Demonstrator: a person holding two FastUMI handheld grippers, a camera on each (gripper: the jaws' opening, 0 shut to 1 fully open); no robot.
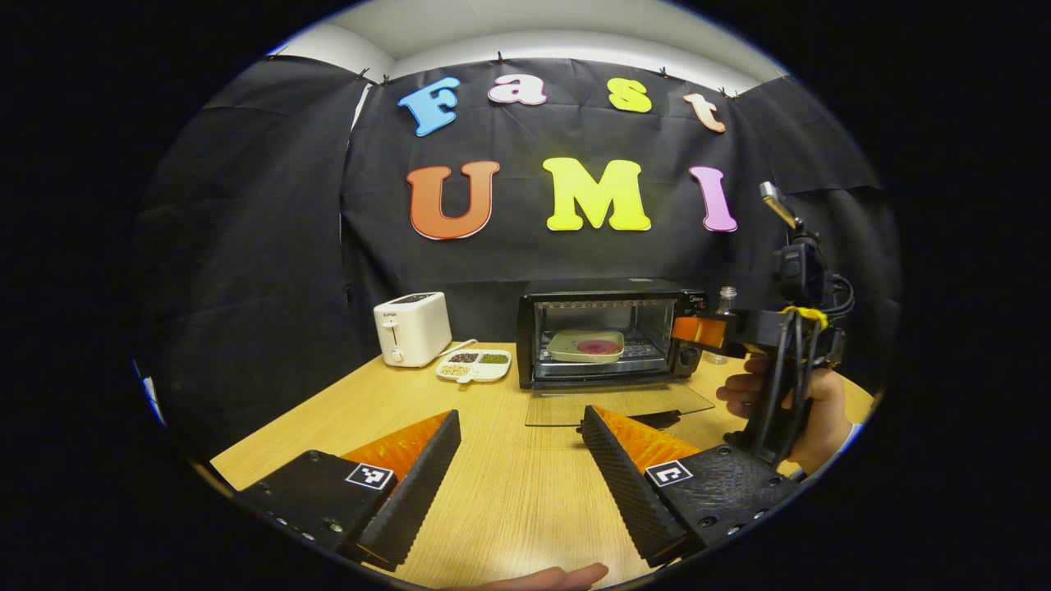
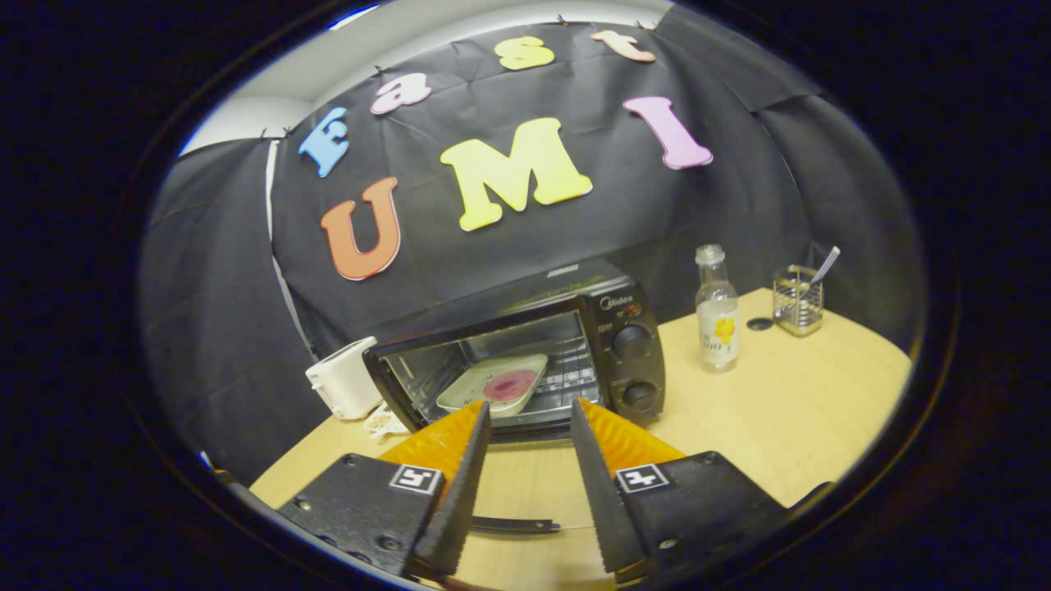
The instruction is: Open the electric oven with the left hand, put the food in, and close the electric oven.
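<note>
The black electric oven (image 1: 608, 297) stands at the back of the wooden table with its glass door (image 1: 617, 403) folded down flat. Inside on the rack lies a pale plate (image 1: 585, 346) with a round red piece of food (image 1: 598, 346). My left gripper (image 1: 521, 427) is open and empty, well in front of the door. A hand holds my right gripper (image 1: 698, 331) at the oven's right front corner. In the right gripper view the right gripper (image 2: 530, 408) is open and empty above the lowered door, whose handle (image 2: 513, 524) lies below its fingers. The plate (image 2: 495, 384) sits just ahead inside the oven (image 2: 608, 328).
A white toaster (image 1: 412, 328) and a divided dish of beans (image 1: 475, 365) sit left of the oven. To the oven's right stand a clear bottle (image 2: 717, 312) and a wire holder with a spoon (image 2: 798, 300). Bare tabletop (image 1: 509, 492) lies under my left gripper.
</note>
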